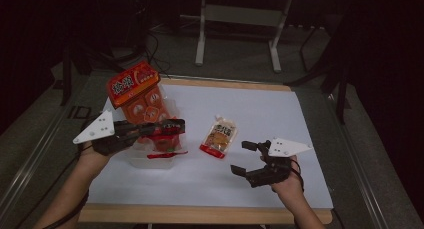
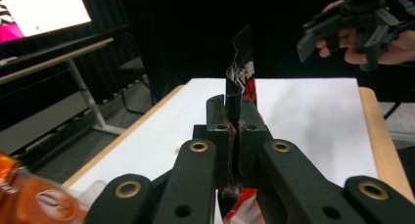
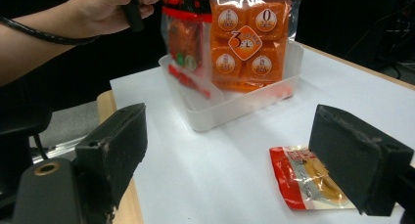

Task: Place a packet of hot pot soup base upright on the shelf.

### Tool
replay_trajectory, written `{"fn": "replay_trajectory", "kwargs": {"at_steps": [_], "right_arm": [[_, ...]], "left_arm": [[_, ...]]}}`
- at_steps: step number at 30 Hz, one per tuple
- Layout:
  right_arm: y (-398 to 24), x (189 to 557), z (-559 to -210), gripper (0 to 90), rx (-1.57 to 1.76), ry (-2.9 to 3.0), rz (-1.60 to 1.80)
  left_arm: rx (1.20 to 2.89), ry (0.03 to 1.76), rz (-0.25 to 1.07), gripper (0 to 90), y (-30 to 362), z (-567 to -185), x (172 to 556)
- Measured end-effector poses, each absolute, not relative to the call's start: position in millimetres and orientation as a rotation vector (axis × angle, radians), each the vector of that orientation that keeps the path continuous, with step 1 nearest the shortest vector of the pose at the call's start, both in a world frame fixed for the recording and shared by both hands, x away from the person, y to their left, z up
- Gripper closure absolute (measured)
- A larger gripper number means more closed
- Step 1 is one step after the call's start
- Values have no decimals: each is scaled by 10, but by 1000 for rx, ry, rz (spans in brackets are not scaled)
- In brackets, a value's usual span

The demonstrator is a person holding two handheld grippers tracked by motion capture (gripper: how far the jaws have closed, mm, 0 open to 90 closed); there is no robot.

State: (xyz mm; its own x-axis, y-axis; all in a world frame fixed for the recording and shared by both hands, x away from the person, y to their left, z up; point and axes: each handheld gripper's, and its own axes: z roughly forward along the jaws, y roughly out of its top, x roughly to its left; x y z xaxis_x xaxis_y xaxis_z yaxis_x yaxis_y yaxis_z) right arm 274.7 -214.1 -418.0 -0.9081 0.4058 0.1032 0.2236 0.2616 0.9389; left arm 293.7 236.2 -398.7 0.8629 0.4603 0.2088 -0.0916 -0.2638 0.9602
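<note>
My left gripper [image 1: 175,125] is shut on the top edge of a thin red and black snack packet [image 1: 164,140], which hangs over a clear plastic tub [image 1: 150,162]. In the left gripper view the packet [image 2: 241,72] sticks up edge-on between the closed jaws. A large orange bag of wrapped snacks [image 1: 134,91] stands in the tub, leaning on its far wall. A small red and clear packet [image 1: 219,137] lies flat on the white sheet. My right gripper [image 1: 246,159] stands open just right of it, with nothing between its jaws; that packet [image 3: 303,180] lies near the right jaw.
The white sheet [image 1: 260,109] covers a wooden table with its front edge [image 1: 200,215] near the person. The tub [image 3: 230,104] sits at the sheet's left side. Table legs [image 1: 202,29] and cables stand on the floor beyond.
</note>
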Motion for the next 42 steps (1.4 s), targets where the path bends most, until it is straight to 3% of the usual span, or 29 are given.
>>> {"fn": "replay_trajectory", "kwargs": {"at_steps": [12,26,42], "right_arm": [[-2147,2771,-4216,146,612,2382,1732],[-2153,2787,-4245,148,631,2397,1742],[-2152,2800,-4270,149,640,2402,1746]], "left_arm": [[1791,357,574,876,2649,-4138,3068],[1824,313,440,874,2713,-4283,3016],[1829,320,386,871,2774,-4556,2998]]}}
